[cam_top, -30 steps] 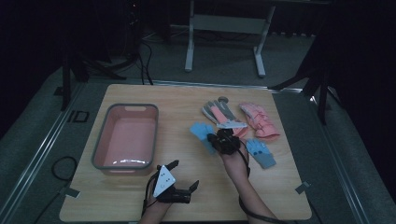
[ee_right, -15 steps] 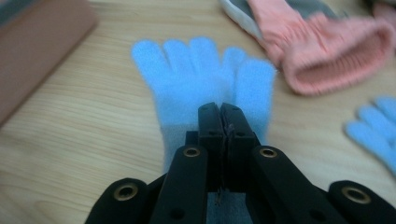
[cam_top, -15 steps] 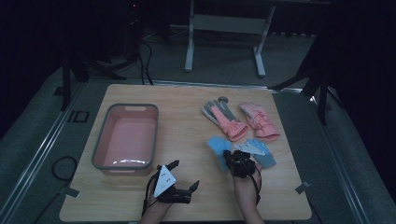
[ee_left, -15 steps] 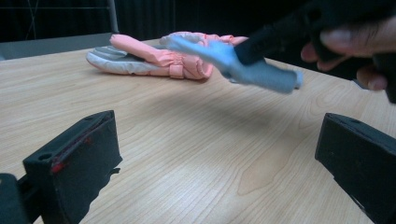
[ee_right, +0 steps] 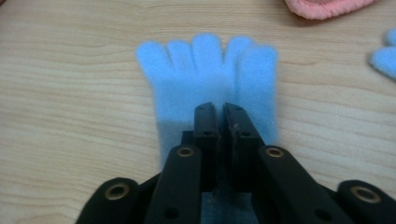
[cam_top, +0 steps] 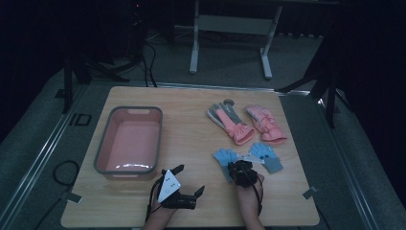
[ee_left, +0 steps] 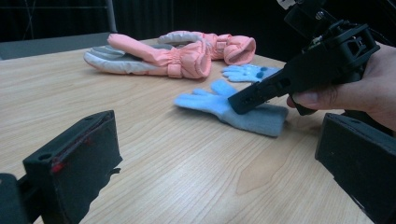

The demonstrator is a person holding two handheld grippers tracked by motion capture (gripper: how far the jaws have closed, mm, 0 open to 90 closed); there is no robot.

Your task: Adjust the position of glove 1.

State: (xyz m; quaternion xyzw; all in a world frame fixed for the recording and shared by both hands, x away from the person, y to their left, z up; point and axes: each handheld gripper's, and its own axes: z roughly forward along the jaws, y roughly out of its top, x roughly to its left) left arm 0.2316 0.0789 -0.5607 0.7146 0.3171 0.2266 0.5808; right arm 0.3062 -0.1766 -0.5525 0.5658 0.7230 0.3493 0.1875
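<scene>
Lying flat: blue glove (ee_right: 210, 88), fingers spread, grey cuff; R tongs (ee_right: 220, 112) barely parted, L tongs (ee_left: 224, 172) released

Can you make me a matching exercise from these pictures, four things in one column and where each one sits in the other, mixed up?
Things
1. pink bin
2. pink gloves
3. blue glove
4. left tool

Places or states
A. flat on the wood under the right tool
B. at the near table edge, jaws spread wide with nothing between
C. left part of the table
D. far right part, side by side

Pairs: 1-C, 2-D, 3-A, 4-B
</scene>
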